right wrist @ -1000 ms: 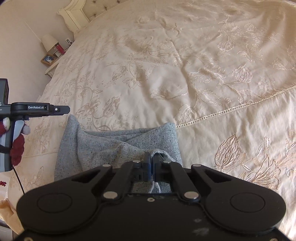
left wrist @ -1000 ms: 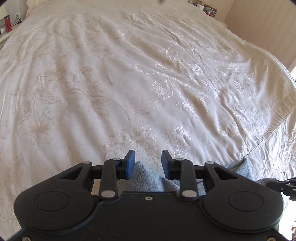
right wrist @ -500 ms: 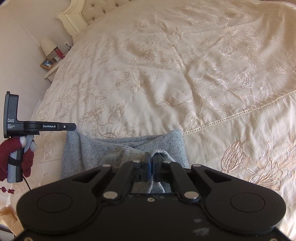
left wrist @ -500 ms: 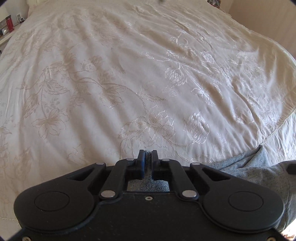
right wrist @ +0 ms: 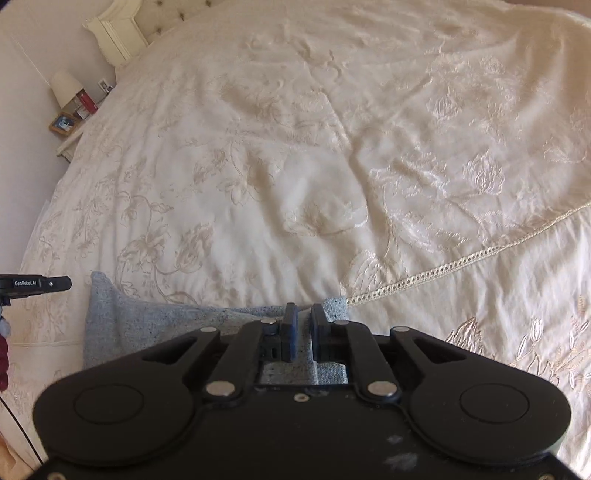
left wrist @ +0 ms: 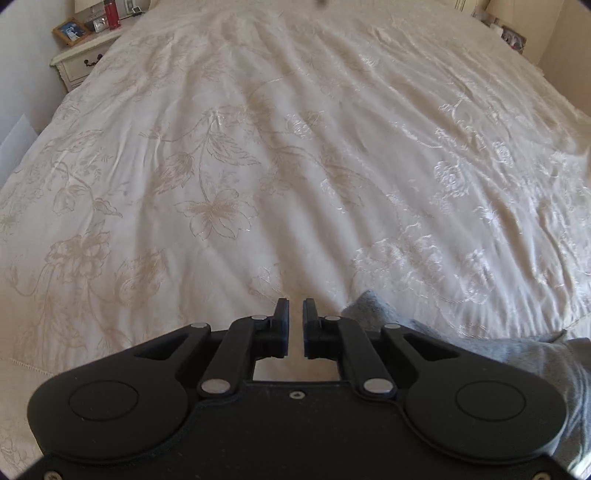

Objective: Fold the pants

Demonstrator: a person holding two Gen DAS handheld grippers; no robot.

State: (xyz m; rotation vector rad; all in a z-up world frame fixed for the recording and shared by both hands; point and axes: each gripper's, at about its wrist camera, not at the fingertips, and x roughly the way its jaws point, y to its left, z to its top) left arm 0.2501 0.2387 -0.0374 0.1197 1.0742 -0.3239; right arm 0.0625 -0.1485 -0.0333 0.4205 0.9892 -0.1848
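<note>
The grey knit pants lie folded near the front edge of the cream embroidered bed cover. In the left wrist view the pants show to the right of my left gripper, whose jaws stand slightly apart with only the bed cover between them. My right gripper hovers over the pants' right corner with its jaws a little apart and grey cloth visible beneath the gap. The left gripper's body shows at the left edge of the right wrist view.
A white nightstand with a picture frame and a red bottle stands at the bed's far left. A lamp and a headboard are at the far end. A lace seam crosses the cover on the right.
Both grippers have let go of the pants and their jaws have opened slightly. The left gripper has moved left off the cloth. The pants now lie flatter on the bed.
</note>
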